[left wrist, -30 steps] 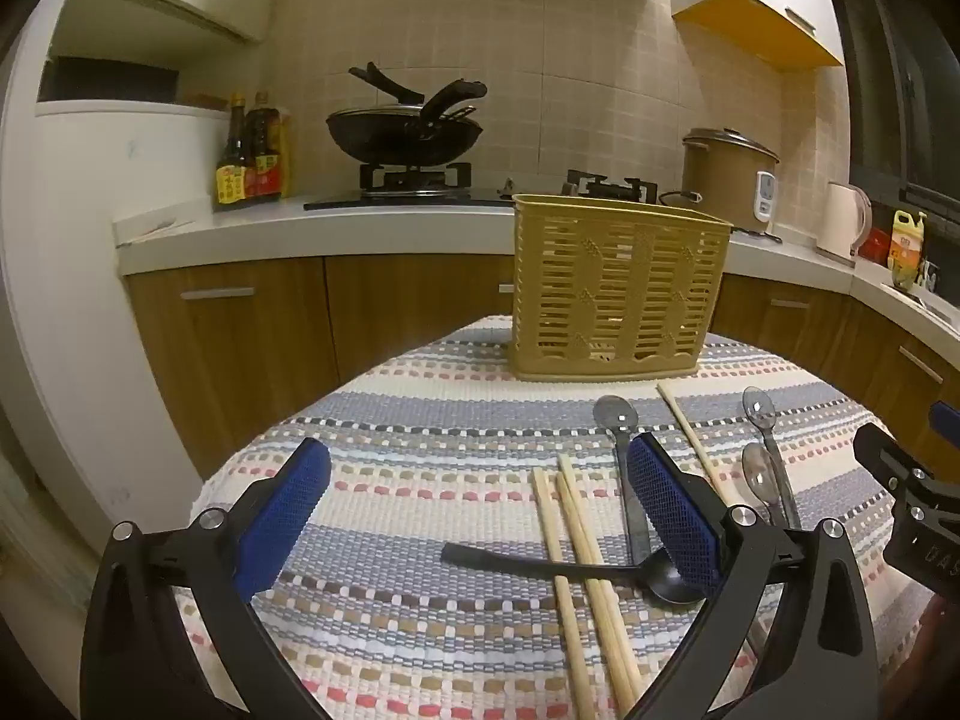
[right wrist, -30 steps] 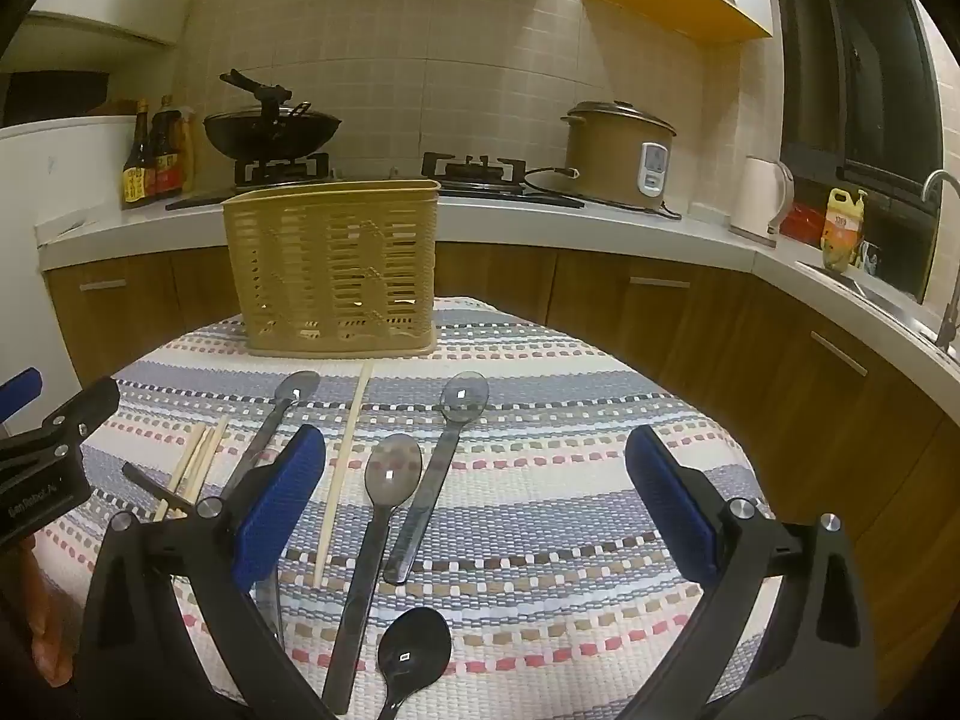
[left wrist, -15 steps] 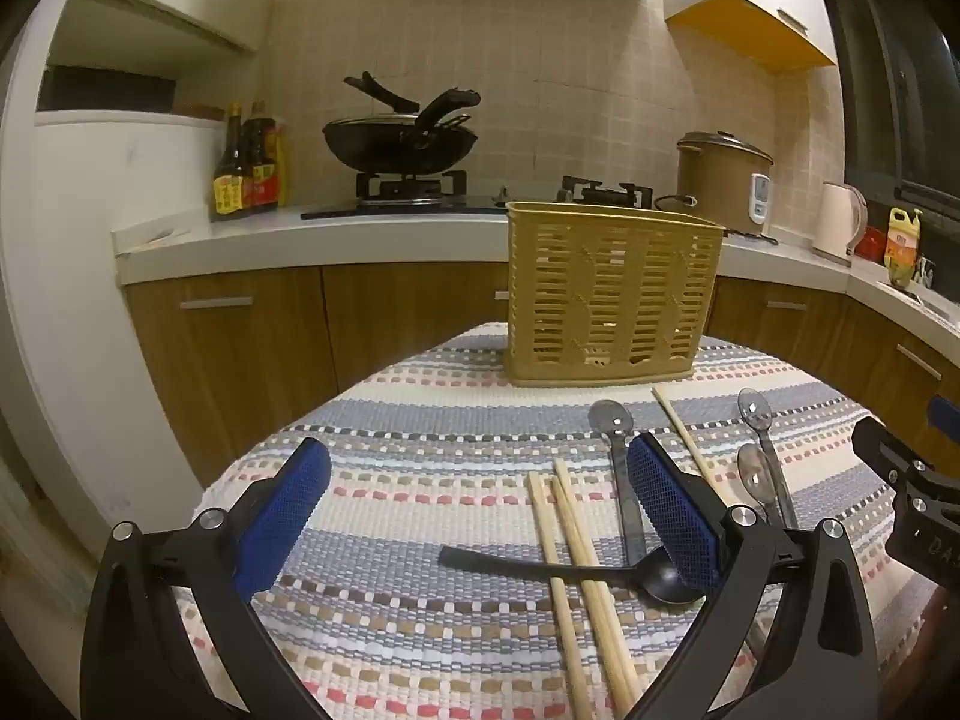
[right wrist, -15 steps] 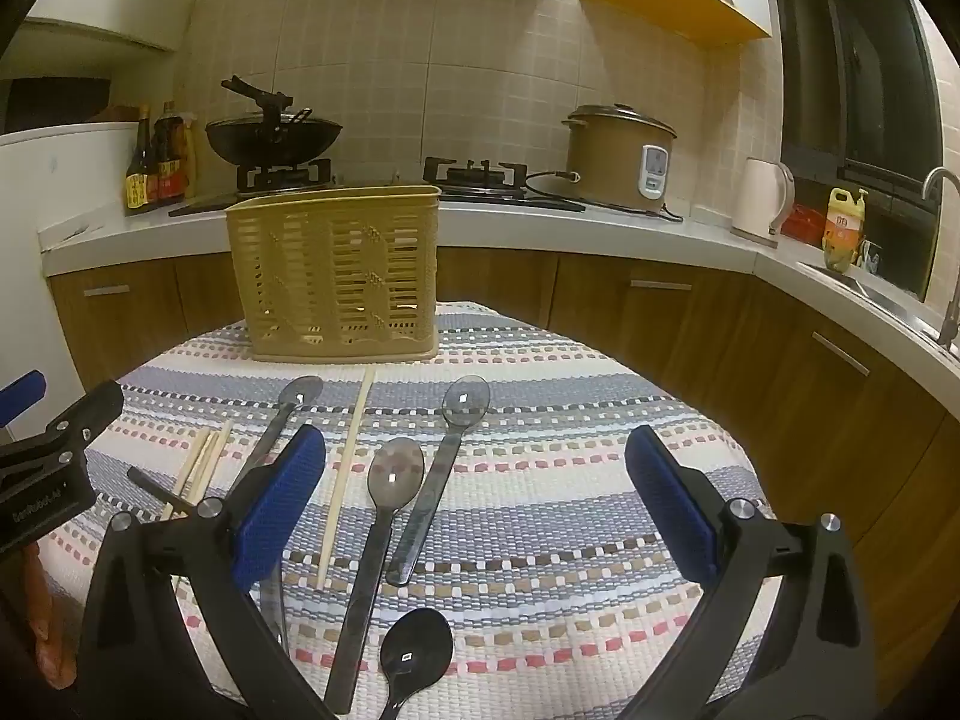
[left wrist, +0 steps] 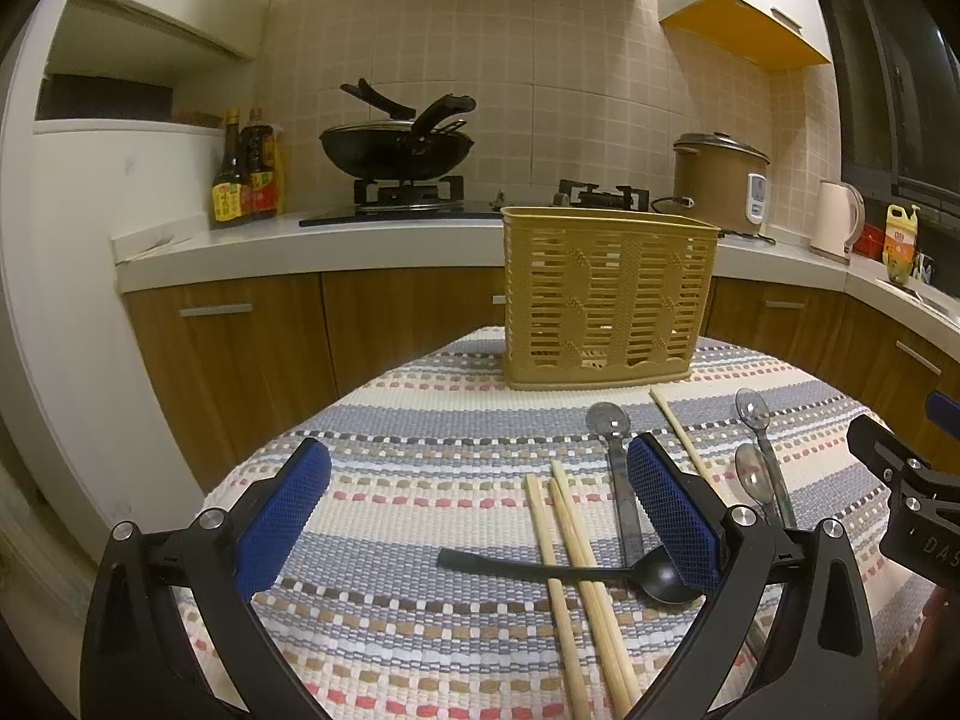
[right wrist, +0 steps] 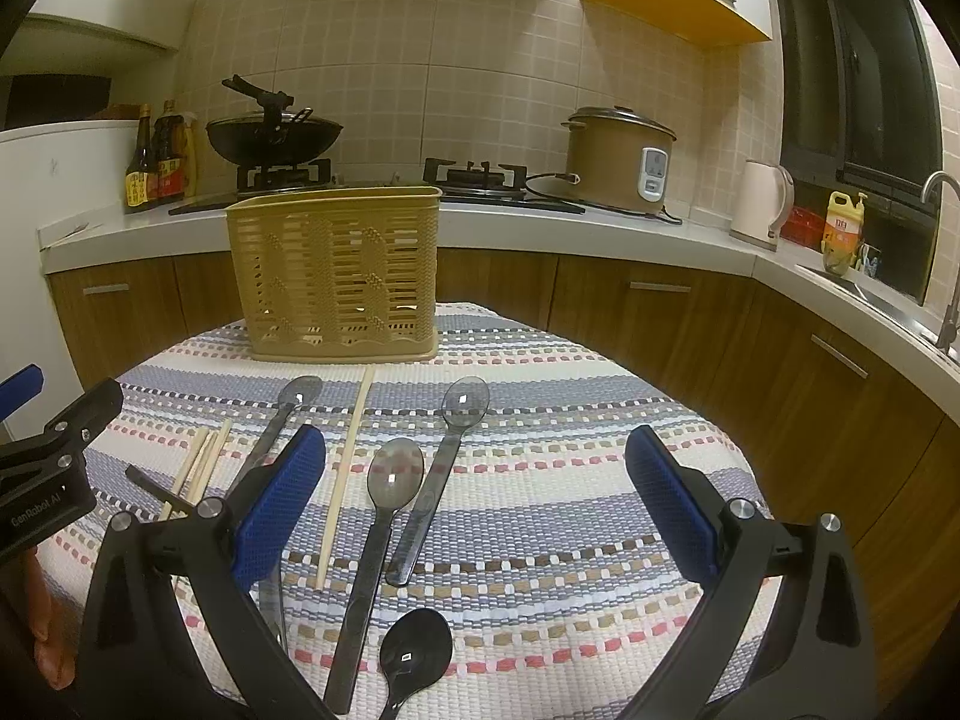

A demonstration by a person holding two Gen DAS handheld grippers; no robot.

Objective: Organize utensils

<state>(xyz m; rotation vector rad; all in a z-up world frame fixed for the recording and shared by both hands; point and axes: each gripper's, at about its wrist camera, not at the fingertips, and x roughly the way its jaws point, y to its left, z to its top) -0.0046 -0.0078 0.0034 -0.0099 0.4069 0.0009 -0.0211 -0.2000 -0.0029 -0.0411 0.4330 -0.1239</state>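
A tan slotted utensil basket (left wrist: 609, 297) stands upright at the far side of the round striped table; it also shows in the right wrist view (right wrist: 336, 273). Chopsticks (left wrist: 570, 534), a black spoon (left wrist: 600, 573) lying across them, and grey spoons (left wrist: 615, 450) lie on the cloth. In the right wrist view, a lone chopstick (right wrist: 347, 471), two grey spoons (right wrist: 390, 480) (right wrist: 456, 420) and a second black spoon (right wrist: 414, 654) lie between the fingers. My left gripper (left wrist: 480, 516) is open and empty above the cloth. My right gripper (right wrist: 474, 510) is open and empty.
The striped cloth (left wrist: 420, 480) covers the table. Behind are a counter with a wok (left wrist: 396, 147), sauce bottles (left wrist: 246, 180), a rice cooker (left wrist: 717, 183) and a kettle (right wrist: 762, 204). Each gripper shows at the edge of the other's view (left wrist: 912, 498) (right wrist: 48, 468).
Both views have risen or tilted up slightly; the table and basket sit a little lower in frame. Nothing was picked up or moved.
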